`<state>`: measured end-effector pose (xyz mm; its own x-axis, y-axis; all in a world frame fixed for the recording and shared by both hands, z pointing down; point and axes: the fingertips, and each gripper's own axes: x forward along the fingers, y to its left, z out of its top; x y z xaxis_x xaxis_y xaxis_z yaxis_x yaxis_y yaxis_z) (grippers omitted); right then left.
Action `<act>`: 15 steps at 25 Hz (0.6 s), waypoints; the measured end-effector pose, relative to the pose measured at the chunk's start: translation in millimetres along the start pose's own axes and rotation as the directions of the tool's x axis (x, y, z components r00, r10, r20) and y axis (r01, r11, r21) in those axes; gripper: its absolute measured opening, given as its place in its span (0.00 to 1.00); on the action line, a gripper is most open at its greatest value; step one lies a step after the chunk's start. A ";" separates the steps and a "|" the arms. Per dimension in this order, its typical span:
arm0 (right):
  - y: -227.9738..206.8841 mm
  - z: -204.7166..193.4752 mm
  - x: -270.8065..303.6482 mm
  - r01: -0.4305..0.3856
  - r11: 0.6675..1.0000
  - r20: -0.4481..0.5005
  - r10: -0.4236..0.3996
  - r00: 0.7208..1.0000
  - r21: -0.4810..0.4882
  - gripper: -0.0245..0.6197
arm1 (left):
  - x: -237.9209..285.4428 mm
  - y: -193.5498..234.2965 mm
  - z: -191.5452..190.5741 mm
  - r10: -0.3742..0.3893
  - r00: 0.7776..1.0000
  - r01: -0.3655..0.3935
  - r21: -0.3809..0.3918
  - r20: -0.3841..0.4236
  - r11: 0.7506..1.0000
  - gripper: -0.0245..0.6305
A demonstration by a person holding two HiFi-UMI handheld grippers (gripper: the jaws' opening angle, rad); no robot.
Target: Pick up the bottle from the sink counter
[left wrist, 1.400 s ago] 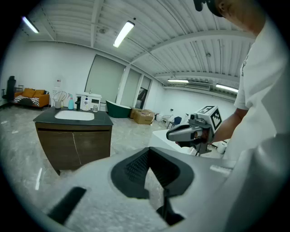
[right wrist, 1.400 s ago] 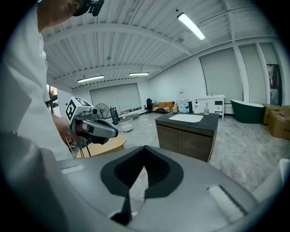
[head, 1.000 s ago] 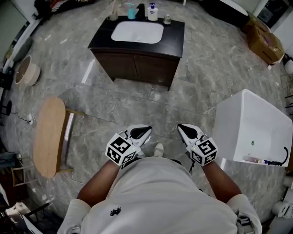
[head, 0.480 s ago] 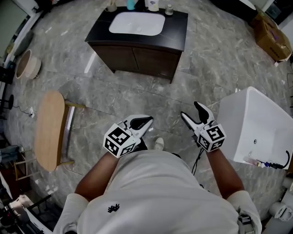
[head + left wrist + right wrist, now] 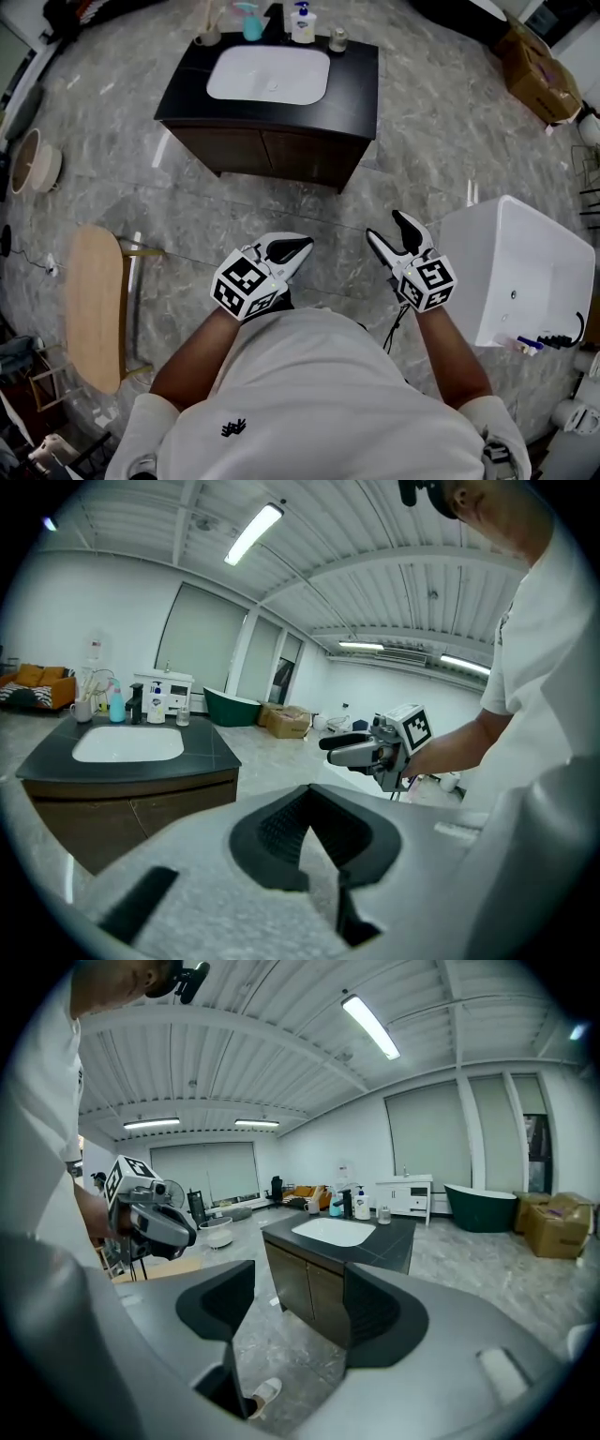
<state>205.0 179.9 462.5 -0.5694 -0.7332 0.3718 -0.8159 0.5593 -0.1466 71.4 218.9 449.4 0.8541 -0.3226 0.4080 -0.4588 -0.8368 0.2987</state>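
Observation:
A white pump bottle (image 5: 302, 23) stands at the back edge of the black sink counter (image 5: 356, 80), with a teal bottle (image 5: 250, 25) and a small jar (image 5: 338, 40) beside it. The same white bottle (image 5: 157, 710) (image 5: 362, 1206) shows small and far off in both gripper views. Both grippers are held close to my body, several floor tiles short of the counter. My left gripper (image 5: 302, 246) (image 5: 314, 832) is shut on nothing. My right gripper (image 5: 384, 226) (image 5: 298, 1321) has its jaws apart with nothing between them, and they are closing slightly.
A white basin (image 5: 269, 75) is set into the counter above dark cabinet doors. A white tub (image 5: 511, 272) stands on the floor at the right and a wooden bench (image 5: 94, 305) at the left. A cardboard box (image 5: 539, 61) sits far right. Grey marble floor lies between me and the counter.
The right gripper's jaws went from shut to spread apart. The left gripper stayed shut. The view has swung a little, and the counter sits further left in it.

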 end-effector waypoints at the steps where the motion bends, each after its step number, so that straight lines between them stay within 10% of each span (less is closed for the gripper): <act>1: -3.4 7.3 12.1 0.011 1.000 0.001 -0.011 1.000 0.002 0.52 | -0.1 13.5 6.8 -0.012 1.000 0.012 0.011 -0.005 1.000 0.05; 15: -44.3 83.7 165.6 0.136 0.991 0.006 -0.136 0.991 -0.005 0.51 | -28.2 162.3 59.3 -0.094 0.996 0.094 0.074 -0.010 0.993 0.04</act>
<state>138.4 1.4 453.8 -0.4536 -0.8049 0.3826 -0.8853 0.4563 -0.0896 -12.6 65.9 435.2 0.8910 -0.2385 0.3864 -0.3567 -0.8941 0.2708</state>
